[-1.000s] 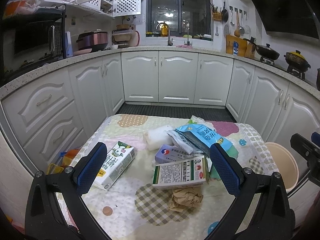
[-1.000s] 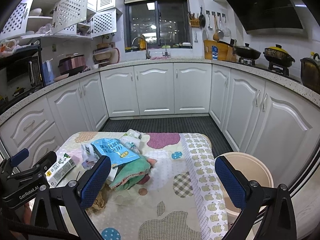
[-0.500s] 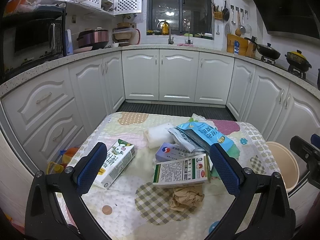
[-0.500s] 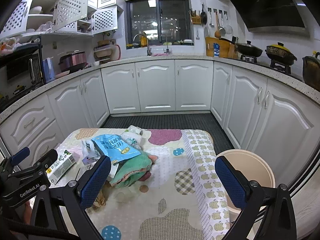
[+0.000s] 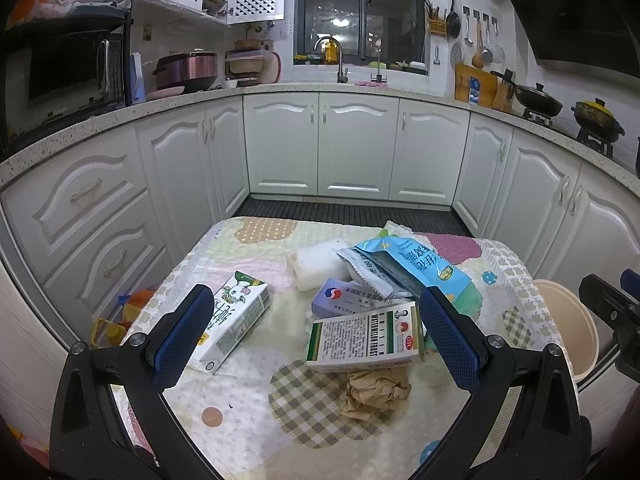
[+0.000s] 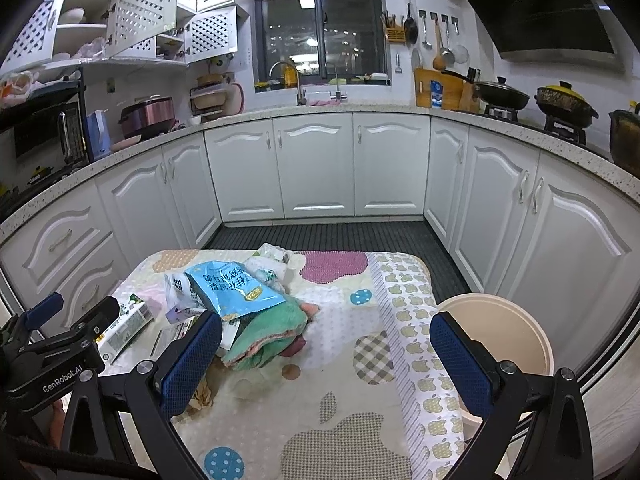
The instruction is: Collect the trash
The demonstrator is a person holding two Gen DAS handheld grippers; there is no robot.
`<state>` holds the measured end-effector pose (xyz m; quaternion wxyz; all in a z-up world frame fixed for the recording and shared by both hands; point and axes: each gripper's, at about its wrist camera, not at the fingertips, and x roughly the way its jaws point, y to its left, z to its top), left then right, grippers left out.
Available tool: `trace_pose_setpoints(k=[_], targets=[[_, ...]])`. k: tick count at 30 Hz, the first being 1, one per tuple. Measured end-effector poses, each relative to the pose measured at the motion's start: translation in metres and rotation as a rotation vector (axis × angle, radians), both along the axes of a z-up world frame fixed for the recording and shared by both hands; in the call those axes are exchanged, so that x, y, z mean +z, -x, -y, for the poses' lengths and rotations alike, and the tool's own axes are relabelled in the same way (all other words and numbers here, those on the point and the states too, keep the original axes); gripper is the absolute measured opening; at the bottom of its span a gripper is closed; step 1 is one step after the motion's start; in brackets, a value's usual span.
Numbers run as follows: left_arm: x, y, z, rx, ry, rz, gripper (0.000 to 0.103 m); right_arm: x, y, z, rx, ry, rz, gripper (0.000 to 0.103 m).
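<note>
Trash lies on a small table with a patterned cloth (image 5: 248, 412): a milk carton (image 5: 234, 318), a green-and-white medicine box (image 5: 364, 338), a purple box (image 5: 346, 298), a crumpled brown paper (image 5: 376, 394), a blue snack bag (image 5: 416, 266) and a white foam block (image 5: 316, 262). My left gripper (image 5: 316, 336) is open and empty above the medicine box. My right gripper (image 6: 326, 360) is open and empty over the table's right half, beside the blue bag (image 6: 232, 286) and a green cloth (image 6: 268, 330). A beige bin (image 6: 504, 332) stands right of the table.
White kitchen cabinets (image 5: 356, 148) ring the table, with a dark floor mat (image 6: 320, 236) behind it. The bin also shows at the right in the left wrist view (image 5: 568, 320). The left gripper's body (image 6: 60, 356) sits at the left in the right wrist view.
Both grippers have dipped slightly lower and closer to the table. Both stay open and empty. The trash has not moved.
</note>
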<state>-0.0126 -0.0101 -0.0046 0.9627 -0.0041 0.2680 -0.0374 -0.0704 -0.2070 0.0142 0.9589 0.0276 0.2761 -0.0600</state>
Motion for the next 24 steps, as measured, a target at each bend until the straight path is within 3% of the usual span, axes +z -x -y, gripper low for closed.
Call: trace_pose_setpoints(k=[24], targets=[[-0.0083, -0.0067, -0.0056, 0.016, 0.009, -0.029, 0.102, -0.0078, -0.0053, -0.0098, 0.026, 0.012, -0.039, 0.103]])
